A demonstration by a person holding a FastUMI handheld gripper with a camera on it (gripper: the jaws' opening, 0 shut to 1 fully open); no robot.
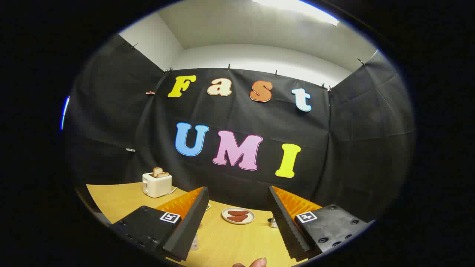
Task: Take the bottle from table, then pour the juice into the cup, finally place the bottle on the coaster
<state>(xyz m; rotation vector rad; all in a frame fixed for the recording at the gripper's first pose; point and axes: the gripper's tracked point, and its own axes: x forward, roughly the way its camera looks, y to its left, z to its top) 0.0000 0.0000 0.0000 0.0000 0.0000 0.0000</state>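
My gripper (238,193) is open and held above the yellow wooden table (230,241), with a wide gap and nothing between its fingers. A pale, see-through object (195,241) stands on the table against the inner side of the left finger (185,226); most of it is hidden and I cannot tell what it is. A small shiny object (273,222) peeks out from behind the right finger (287,222). A fingertip of a person's hand (259,262) shows at the table's near edge.
A white plate (238,216) with reddish-brown food lies beyond the fingers, near the back wall. A white toaster (157,184) with toast slices in it stands at the far left of the table. Black cloth walls close in the table.
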